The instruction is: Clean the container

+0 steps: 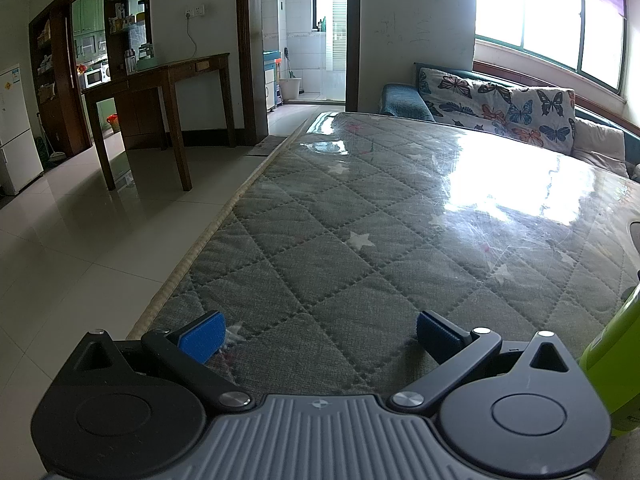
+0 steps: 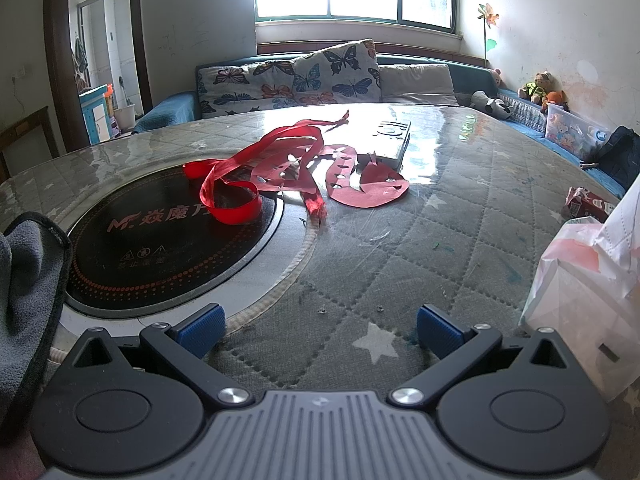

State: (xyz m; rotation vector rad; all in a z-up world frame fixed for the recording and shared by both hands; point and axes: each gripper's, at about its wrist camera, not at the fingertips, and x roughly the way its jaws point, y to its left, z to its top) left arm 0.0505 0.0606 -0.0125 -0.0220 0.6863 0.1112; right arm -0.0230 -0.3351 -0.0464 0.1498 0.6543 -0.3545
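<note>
Only from the left wrist: lime-green container [image 1: 612, 364], cut off by the right edge of frame, just beside the left gripper [image 1: 320, 336] and standing over the quilted table cover [image 1: 360, 208]. Also a dark wooden side table [image 1: 160, 80] and a white fridge [image 1: 14, 128] across the tiled floor. Blue-padded fingers spread wide, nothing between them, pointing along a bare stretch of the cover.

Only from the right wrist: round black induction cooktop [image 2: 160, 248] sunk into the table, grey cloth [image 2: 24, 300] at the left edge beside it, red ribbon [image 2: 240, 184] looping partly onto the glass, red paper cutout [image 2: 360, 188] lying just past the ribbon, flat white device [image 2: 394, 138] behind that, white plastic bag [image 2: 580, 280] at the right. Right gripper [image 2: 320, 330] likewise spread wide and empty, low over the cover, near the cooktop's rim.

Shared by both: butterfly-print sofa cushions [image 2: 304, 76] under the window.

Counted: one container, one cloth, one cooktop, one ribbon, one cutout, one bag, two grippers.
</note>
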